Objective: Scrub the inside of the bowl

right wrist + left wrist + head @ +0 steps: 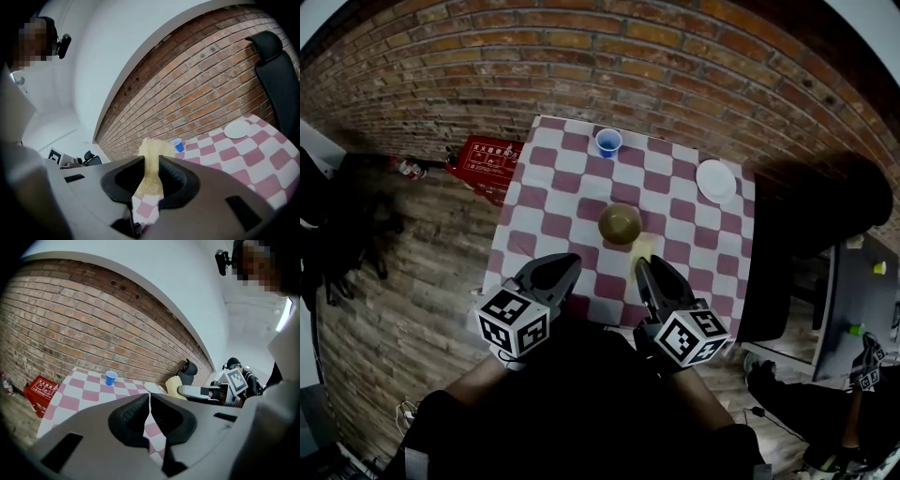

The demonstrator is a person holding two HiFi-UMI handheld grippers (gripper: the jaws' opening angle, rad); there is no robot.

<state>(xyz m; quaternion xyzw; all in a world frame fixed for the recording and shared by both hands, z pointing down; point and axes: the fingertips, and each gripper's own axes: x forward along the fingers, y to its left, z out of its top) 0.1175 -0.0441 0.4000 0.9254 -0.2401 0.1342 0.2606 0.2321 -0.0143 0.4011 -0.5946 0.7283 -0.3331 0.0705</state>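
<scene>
— When the right gripper [151, 161] is looked along, what is seen between its jaws?

— A yellow sponge [151, 149] is clamped there, pinched narrow by the two jaws, with its frayed end sticking out past the tips.

— And the left gripper [150, 401]?

— Its jaws are brought together with only a thin slit left, and nothing is held in them. Both grippers are held at the near edge of the table [546, 220].

— Where is the bowl [620, 224] found?

— It is set upright near the middle of the red-and-white checked cloth. From the head view the sponge is seen just beside the bowl's near right rim; whether they touch cannot be told.

— What else is laid out?

— A blue cup [607, 142] is stood at the far edge and a white plate [715, 180] at the far right corner, both well apart from the bowl. The table is backed by a brick wall [609, 56], with a red crate [492, 159] on the wooden floor [403, 281] to its left and a black chair [825, 211] to its right.
</scene>
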